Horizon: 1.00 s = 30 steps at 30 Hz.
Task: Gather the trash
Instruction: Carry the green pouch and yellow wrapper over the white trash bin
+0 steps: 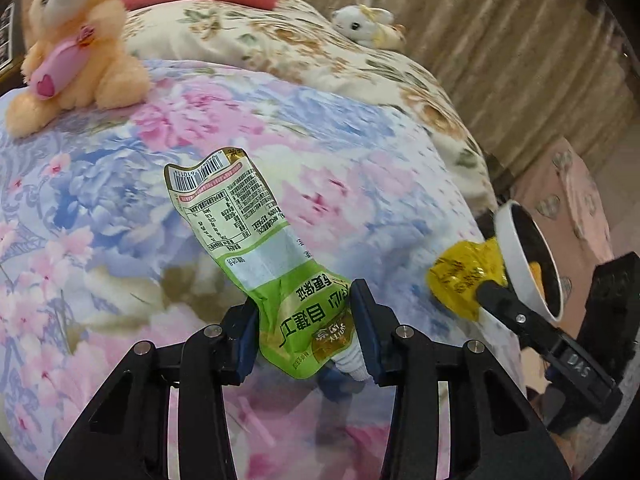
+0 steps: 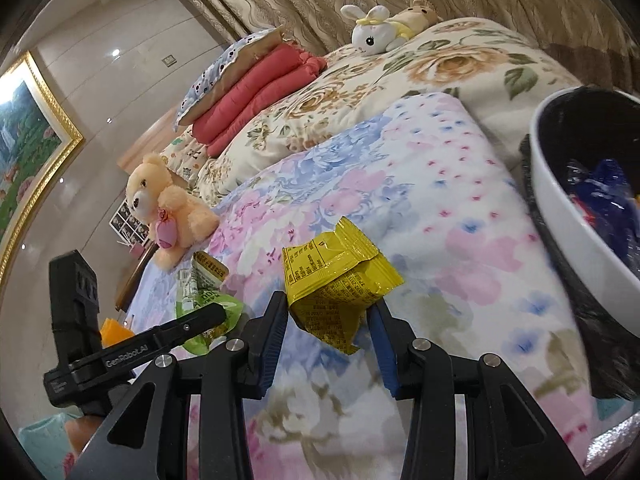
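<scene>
A green and white spouted drink pouch (image 1: pixel 256 240) stands up over the floral bedspread (image 1: pixel 120 200), and my left gripper (image 1: pixel 305 314) is shut on its lower end near the spout. A crumpled yellow snack wrapper (image 2: pixel 336 276) is held off the bed with my right gripper (image 2: pixel 330 312) shut on it. In the left wrist view the yellow wrapper (image 1: pixel 460 276) hangs just in front of a white bin (image 1: pixel 516 256) with a black liner. In the right wrist view the bin (image 2: pixel 560 208) stands at the right and holds a blue wrapper (image 2: pixel 604 192). The green pouch (image 2: pixel 208 304) shows at lower left.
A peach teddy bear (image 1: pixel 76 40) sits on the bed at the far left, a white rabbit plush (image 1: pixel 364 16) on the flowered quilt behind. Red cushions (image 2: pixel 256 100) lie by the headboard. A pink box (image 1: pixel 568 200) stands beyond the bed's right edge, before curtains.
</scene>
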{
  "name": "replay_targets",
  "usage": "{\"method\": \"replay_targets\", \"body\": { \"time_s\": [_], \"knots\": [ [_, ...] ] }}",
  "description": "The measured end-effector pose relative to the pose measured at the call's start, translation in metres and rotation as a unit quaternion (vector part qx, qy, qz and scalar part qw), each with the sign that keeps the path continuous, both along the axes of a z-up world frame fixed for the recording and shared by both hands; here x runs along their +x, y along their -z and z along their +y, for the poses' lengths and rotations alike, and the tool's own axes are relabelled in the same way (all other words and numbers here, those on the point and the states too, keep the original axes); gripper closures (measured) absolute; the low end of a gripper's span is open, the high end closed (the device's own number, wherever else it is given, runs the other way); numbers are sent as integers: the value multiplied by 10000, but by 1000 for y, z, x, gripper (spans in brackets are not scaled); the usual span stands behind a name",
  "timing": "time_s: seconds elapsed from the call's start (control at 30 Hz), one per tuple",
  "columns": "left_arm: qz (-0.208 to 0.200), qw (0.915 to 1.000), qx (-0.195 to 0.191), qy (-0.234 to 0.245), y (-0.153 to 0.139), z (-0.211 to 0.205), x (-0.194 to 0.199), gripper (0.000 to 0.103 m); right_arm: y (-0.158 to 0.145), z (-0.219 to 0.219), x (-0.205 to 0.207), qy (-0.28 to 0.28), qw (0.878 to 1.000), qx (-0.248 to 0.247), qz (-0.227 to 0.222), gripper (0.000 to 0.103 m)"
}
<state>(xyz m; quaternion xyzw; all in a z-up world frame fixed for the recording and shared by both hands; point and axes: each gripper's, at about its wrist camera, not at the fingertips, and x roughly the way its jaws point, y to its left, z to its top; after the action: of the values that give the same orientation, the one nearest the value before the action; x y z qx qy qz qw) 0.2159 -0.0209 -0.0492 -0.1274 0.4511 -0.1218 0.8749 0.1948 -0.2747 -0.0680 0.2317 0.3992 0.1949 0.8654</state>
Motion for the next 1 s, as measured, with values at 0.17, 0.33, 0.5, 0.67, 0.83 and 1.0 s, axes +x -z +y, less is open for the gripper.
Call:
{"method": "replay_targets", "body": {
  "time_s": [0.17,0.33,0.5,0.67,0.83,1.0],
  "knots": [
    [66,9998,67,200,5,-17,-12,62,3,4,-6,-16,9993,-385,-19,58],
    [28,9994,208,275,8,-25,-21,62,6,6,-2,29,9986,-523,61,39],
    [18,9993,223,300,8,-28,-23,62,5,1,2,198,9993,-323,45,26],
    [-2,9991,240,349,7,-31,-26,62,8,2,8,241,9990,-371,93,60],
    [-91,9984,294,475,3,-40,-32,63,1,1,-3,223,9989,-413,-25,60],
    [-219,9968,391,661,-5,-53,-38,63,-9,-11,-16,282,9991,-278,-143,60]
  ]
}}
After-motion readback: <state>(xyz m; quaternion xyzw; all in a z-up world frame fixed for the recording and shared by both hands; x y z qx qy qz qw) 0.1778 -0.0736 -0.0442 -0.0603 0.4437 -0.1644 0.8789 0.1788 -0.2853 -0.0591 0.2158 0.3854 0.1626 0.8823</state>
